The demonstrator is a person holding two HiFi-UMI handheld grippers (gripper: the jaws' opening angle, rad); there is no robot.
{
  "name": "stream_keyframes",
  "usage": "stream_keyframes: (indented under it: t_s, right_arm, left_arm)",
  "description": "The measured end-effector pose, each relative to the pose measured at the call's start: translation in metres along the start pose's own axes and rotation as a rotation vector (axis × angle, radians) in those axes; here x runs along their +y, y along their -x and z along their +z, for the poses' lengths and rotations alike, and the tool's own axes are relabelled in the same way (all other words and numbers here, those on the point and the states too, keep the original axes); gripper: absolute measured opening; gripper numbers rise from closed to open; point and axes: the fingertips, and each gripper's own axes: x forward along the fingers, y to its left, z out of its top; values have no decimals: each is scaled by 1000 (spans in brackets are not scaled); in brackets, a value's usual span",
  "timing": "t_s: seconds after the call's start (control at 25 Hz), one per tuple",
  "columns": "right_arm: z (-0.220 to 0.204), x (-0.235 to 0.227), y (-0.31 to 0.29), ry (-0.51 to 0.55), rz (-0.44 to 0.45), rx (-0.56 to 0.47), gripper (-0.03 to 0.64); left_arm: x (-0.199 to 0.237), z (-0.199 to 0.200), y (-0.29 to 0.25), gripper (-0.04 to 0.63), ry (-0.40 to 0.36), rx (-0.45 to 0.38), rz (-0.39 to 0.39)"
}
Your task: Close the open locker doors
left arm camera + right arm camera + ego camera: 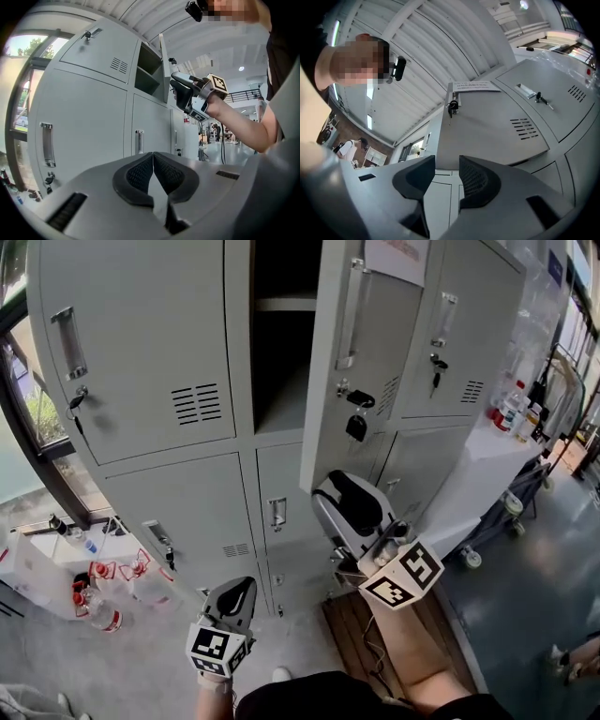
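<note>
We'd best push the open grey metal locker door (375,343) at its free edge with our right gripper (349,507), jaws apart, empty. Our left gripper (234,599): jaws pressed together, holding nothing.

Both raised: left gripper (240,589) jaws together, right gripper (336,486) jaws apart.
Left gripper sits low and points level, pads meeting tip to tip, nothing between; left cube (217,650) behind the jaws. Right gripper is above and right of it, tilted upward, gap between pads empty; right cube (403,576) behind, bare right forearm (412,643) trailing back below.
</note>
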Motion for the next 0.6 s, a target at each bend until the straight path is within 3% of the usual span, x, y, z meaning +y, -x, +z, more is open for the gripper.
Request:
stream_keyframes:
  t_s: [0.6]
  right_arm:
    - [-35,-29,-88,-43,-96,0,114]
  left_arm:
    - [76,-19,1,21,29,18,35]
